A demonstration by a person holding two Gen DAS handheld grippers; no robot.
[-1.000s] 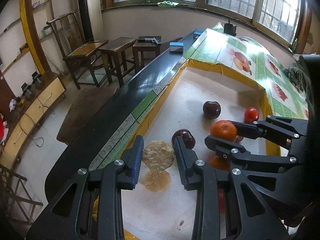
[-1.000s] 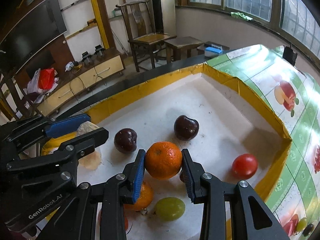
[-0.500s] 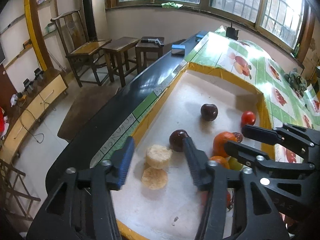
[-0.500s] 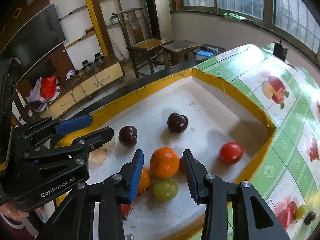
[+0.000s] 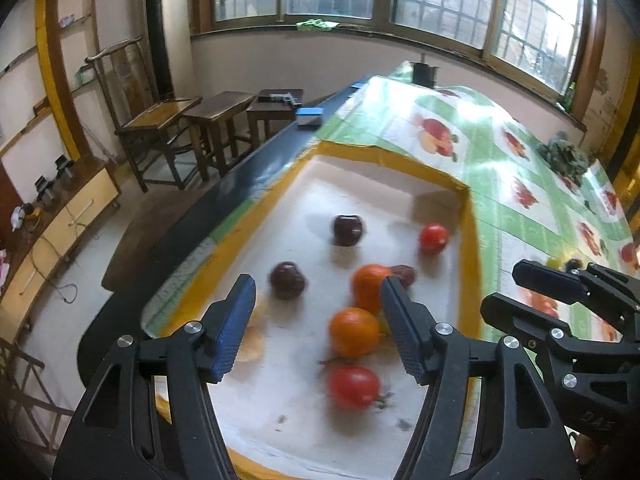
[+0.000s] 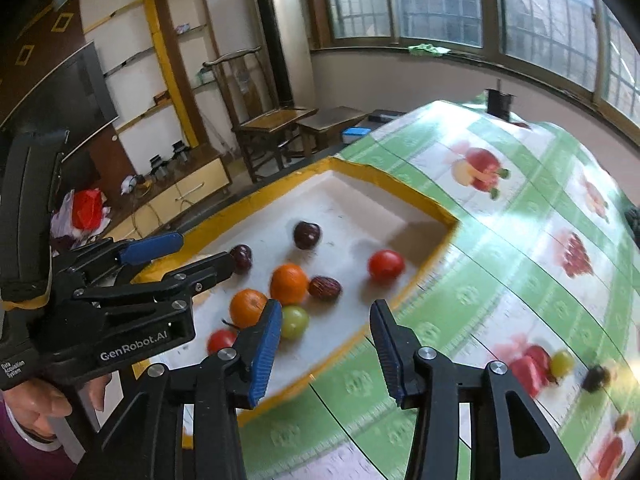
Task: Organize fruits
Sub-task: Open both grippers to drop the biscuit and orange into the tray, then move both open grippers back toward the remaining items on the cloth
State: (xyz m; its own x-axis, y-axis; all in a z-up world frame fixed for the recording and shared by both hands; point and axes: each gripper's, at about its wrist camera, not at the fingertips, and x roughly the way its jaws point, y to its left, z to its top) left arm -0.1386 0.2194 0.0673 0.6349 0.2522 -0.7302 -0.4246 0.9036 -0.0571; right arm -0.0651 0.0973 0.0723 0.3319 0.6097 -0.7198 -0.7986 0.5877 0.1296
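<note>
A white tray with a yellow rim holds the fruit. In it lie two oranges, two red tomatoes, two dark plums, a green grape, a brown date and pale biscuit-like slices. My left gripper is open and empty, raised above the near end of the tray. My right gripper is open and empty, above the tray's right rim.
A fruit-print green tablecloth covers the table right of the tray, with a small green grape and a dark berry lying on it. The table's dark edge runs along the left. Chairs and stools stand beyond.
Both grippers opened, let go of the biscuit slice and the orange, and pulled back and up from the tray. The right gripper shifted right over the rim.
</note>
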